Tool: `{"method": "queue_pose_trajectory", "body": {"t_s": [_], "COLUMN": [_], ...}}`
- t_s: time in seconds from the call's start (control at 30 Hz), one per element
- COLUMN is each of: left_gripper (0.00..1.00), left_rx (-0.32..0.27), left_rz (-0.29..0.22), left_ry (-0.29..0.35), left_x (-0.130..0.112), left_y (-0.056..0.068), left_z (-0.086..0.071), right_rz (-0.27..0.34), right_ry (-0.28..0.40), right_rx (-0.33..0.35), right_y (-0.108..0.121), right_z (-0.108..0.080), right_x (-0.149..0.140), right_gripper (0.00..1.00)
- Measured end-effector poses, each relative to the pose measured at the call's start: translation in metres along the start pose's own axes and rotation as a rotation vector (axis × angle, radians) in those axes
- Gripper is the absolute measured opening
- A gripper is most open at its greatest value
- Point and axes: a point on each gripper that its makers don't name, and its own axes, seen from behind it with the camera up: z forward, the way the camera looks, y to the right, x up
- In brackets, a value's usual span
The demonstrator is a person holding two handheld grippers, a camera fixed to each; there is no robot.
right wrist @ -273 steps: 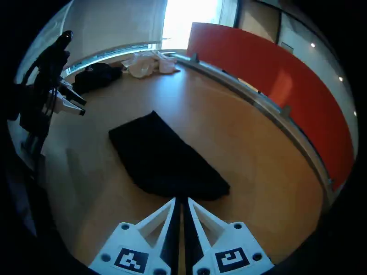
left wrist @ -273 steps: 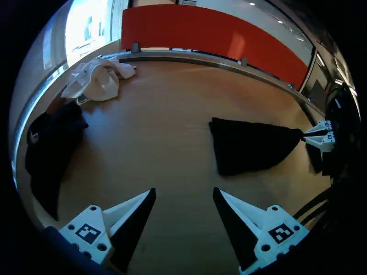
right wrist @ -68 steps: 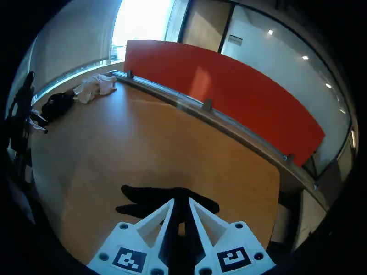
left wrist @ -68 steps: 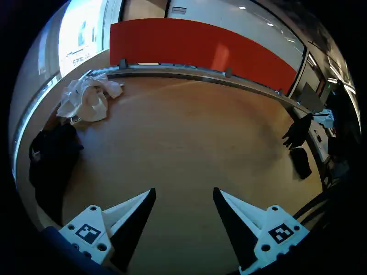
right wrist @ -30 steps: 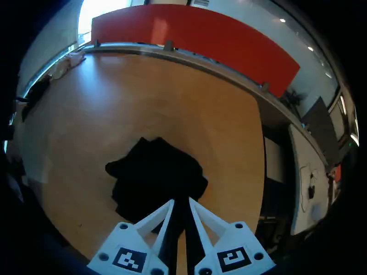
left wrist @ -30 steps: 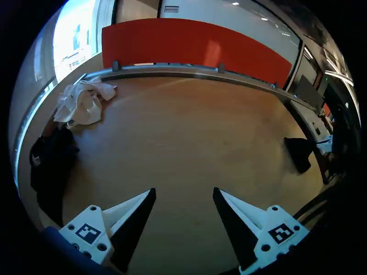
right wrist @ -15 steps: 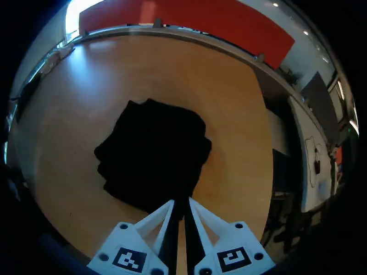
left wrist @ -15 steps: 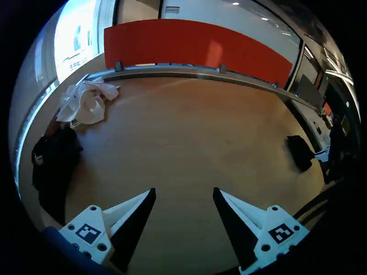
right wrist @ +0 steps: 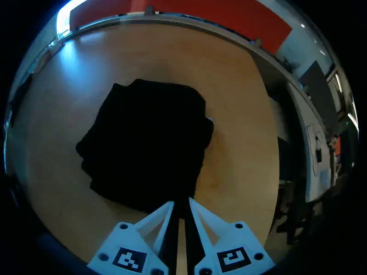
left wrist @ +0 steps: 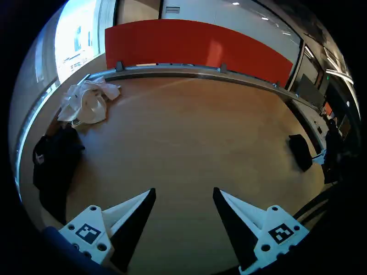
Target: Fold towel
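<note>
The black towel [right wrist: 147, 146] lies in a folded, lumpy bundle on the wooden table [right wrist: 238, 137], close to its right edge. My right gripper [right wrist: 181, 205] is shut on the towel's near edge, and dark cloth shows between its fingers. In the left gripper view the same black towel [left wrist: 300, 152] is a small dark shape at the far right of the table, with the right gripper [left wrist: 319, 158] just beside it. My left gripper [left wrist: 183, 192] hovers open over bare wood, far from the towel, with nothing between its fingers.
A heap of white cloth [left wrist: 89, 98] lies at the back left, and a pile of dark cloth [left wrist: 55, 165] sits at the left edge. A red partition [left wrist: 197, 46] with a metal rail runs along the table's far side. Another desk [right wrist: 316, 151] stands beyond the right edge.
My right gripper has carried the black towel to the table's right side and come down closer over it, so it looks larger. The left gripper has stayed open and barely moved.
</note>
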Motion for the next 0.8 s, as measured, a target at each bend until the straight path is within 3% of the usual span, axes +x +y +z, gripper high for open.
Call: {"method": "queue_pose_trajectory", "body": {"t_s": [0.57, 0.8], "left_gripper": [0.92, 0.92], "left_rx": [-0.003, -0.002], "left_rz": [-0.002, 0.004], "left_ry": [-0.003, -0.002], "left_x": [-0.0008, -0.0002], "left_y": [0.0019, 0.0009], "left_z": [0.0002, -0.0006], "right_rz": [0.040, 0.032], "right_ry": [0.014, 0.038], "right_rx": [-0.017, -0.035], "right_y": [0.0018, 0.0024], "right_z": [0.0057, -0.0022], "right_x": [-0.0025, -0.0023], "right_gripper": [0.08, 0.23]}}
